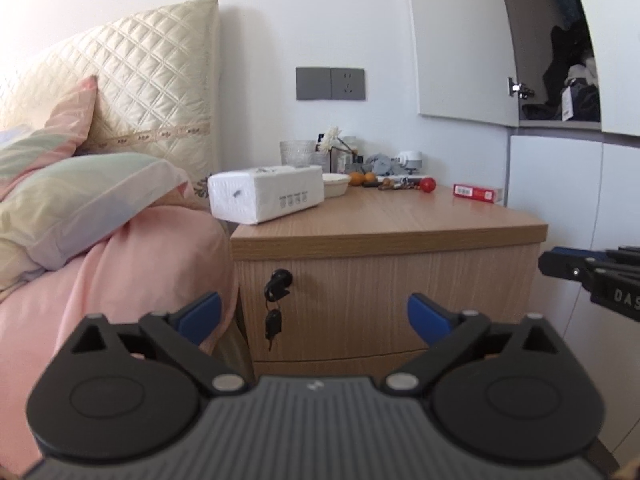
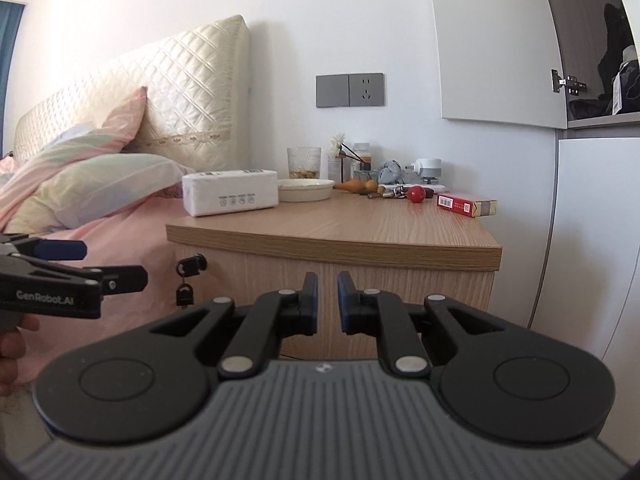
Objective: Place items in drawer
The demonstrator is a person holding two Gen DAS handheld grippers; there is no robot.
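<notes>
Fingers first: the left gripper (image 1: 314, 316) has its blue pads spread wide with nothing between them, while the right gripper (image 2: 327, 300) has its pads drawn nearly together, only a thin gap left, and nothing held. Neither touches anything.

Going left to right, the bed (image 1: 132, 264) with its pillows sits just beside the wooden nightstand (image 2: 340, 228). The drawer (image 1: 384, 304) front is closed, with a key (image 1: 276, 280) in the lock near its left edge and a second key dangling below. On top, at the left, lies a white tissue pack (image 2: 230, 192) (soft, light, and likely to dent, so it wants a wide grip across its short sides). Next come a shallow dish (image 2: 306, 189), a glass (image 2: 304, 162) behind it, and small clutter including a red ball (image 2: 417, 193). Furthest right lies the red cigarette box (image 2: 466, 205), stiff and light, best pinched across its narrow faces. My judgement is that the drawer must be opened first.
</notes>
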